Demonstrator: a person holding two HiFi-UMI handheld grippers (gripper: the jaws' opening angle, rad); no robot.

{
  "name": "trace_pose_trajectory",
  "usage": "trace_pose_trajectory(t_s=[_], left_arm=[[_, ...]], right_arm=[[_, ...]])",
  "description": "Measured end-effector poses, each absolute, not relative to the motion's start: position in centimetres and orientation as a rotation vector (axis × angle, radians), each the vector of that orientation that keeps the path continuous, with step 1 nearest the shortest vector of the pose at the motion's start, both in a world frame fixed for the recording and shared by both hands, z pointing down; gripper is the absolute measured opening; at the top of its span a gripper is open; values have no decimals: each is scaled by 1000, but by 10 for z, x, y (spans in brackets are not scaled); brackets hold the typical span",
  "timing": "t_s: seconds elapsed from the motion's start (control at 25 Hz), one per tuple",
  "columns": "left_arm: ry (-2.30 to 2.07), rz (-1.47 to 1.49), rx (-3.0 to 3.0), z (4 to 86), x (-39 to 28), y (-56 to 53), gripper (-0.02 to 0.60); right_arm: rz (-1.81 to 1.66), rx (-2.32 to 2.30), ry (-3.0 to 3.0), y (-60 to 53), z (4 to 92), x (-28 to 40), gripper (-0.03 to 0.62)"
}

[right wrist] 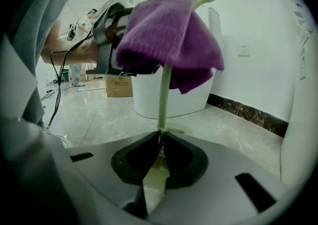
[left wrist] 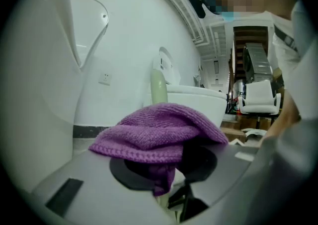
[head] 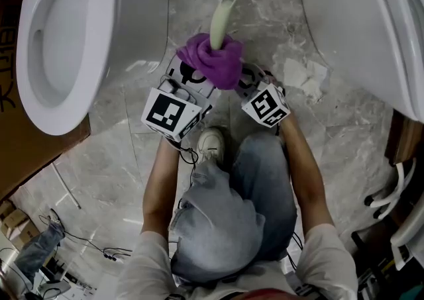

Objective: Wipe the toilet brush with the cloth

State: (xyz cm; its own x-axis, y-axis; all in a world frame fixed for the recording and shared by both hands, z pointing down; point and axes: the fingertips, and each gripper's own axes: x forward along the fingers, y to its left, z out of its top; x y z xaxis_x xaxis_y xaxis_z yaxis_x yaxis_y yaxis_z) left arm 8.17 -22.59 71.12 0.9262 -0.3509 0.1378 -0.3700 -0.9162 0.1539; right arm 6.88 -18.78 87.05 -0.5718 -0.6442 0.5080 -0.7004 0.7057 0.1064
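A pale green toilet brush handle (head: 222, 17) stands up from the floor between two toilets. A purple knitted cloth (head: 212, 60) is bunched around the handle below its top. My left gripper (head: 196, 84) is shut on the cloth (left wrist: 156, 134), and the green handle (left wrist: 159, 87) shows just behind the fabric. My right gripper (head: 246, 84) is shut on the brush's thin stem (right wrist: 162, 105), lower than the cloth (right wrist: 169, 35). In the right gripper view the left gripper (right wrist: 112, 25) sits behind the cloth. The brush head is hidden.
A white toilet bowl (head: 59, 47) stands at left and another toilet (head: 371, 27) at right. Crumpled tissue (head: 306, 75) lies on the marble floor at right. The person's shoe (head: 211, 143) and knees are just below the grippers. A cardboard box (right wrist: 118, 86) and cables (head: 99, 246) lie further off.
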Motion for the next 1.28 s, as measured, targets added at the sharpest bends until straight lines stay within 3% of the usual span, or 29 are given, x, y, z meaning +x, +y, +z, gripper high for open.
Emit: trace_pose_trajectory(t_s=[0.72, 1.28], left_arm=[[-512, 342, 2821, 824, 80, -201, 106], [-534, 252, 2870, 771, 76, -210, 106]], right_arm=[[143, 1031, -2409, -186, 872, 68, 30], [142, 1034, -2390, -187, 871, 69, 31]])
